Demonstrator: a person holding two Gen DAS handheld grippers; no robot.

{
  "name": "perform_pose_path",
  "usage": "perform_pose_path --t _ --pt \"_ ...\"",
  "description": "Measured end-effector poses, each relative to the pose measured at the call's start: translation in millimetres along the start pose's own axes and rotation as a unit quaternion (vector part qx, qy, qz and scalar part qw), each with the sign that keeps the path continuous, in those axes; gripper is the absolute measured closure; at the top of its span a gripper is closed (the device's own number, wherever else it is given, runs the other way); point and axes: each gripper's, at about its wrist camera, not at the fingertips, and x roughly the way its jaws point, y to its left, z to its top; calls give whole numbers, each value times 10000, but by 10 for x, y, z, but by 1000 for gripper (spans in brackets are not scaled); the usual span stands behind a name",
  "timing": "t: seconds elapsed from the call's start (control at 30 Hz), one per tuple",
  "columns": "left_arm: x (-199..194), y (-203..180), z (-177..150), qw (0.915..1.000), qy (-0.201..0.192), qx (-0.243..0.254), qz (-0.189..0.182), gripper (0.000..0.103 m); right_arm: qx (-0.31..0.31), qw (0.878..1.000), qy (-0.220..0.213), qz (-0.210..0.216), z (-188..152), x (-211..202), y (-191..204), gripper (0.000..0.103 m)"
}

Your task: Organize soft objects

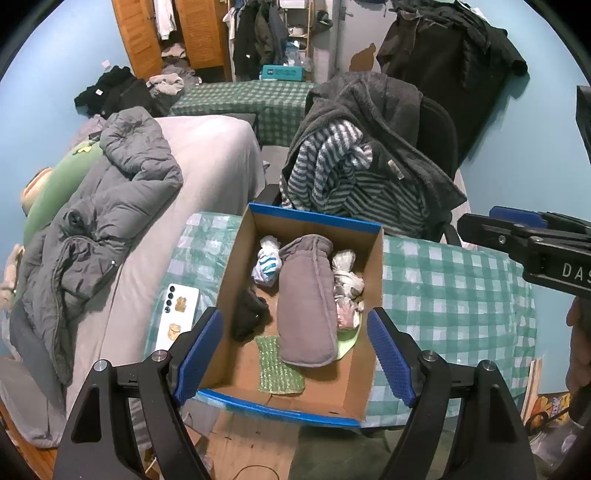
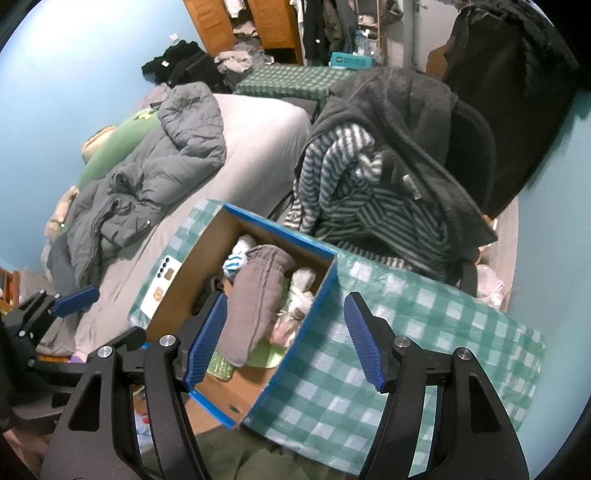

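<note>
Both tongs, left (image 1: 295, 354) and right (image 2: 282, 338), hang open and empty above a cardboard box (image 1: 236, 258) on the checkered surface (image 1: 461, 288). A folded grey cloth (image 1: 304, 299) lies inside, below and between the left tongs' fingers.

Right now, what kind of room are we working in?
Most likely a bedroom: a bed with a grey puffer jacket on it, an open wardrobe with clothes, and more clothes draped over a chair.

A blue-rimmed brown cardboard box (image 1: 236, 258) sits on a green-and-white checked tablecloth (image 1: 443, 295); at twelve o'clock hangs a grey-striped knit garment (image 1: 332, 177).
</note>
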Motion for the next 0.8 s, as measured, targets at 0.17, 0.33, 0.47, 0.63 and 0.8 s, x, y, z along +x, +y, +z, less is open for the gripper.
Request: perform_pose_path --t 0.17,0.33,0.47,0.63,0.8 --pt "-166 -102 0 9999 -102 12 36 22 78 9999 -143 -29 -47 -187 -93 38" --pt "-297 -194 4 9999 -138 32 84 22 148 9996 -258 -35 -110 -349 -148 37" --pt "-360 -286 -16 9997 -181 82 151 22 148 9994 -305 -30 -140 -414 -172 37" --pt "-396 -365 -37 9997 -189 89 111 22 160 9994 -309 -9 -168 -471 -195 37" --pt "-414 -422 -61 9997 -171 112 113 22 163 9994 -289 -21 -181 -479 -204 37"
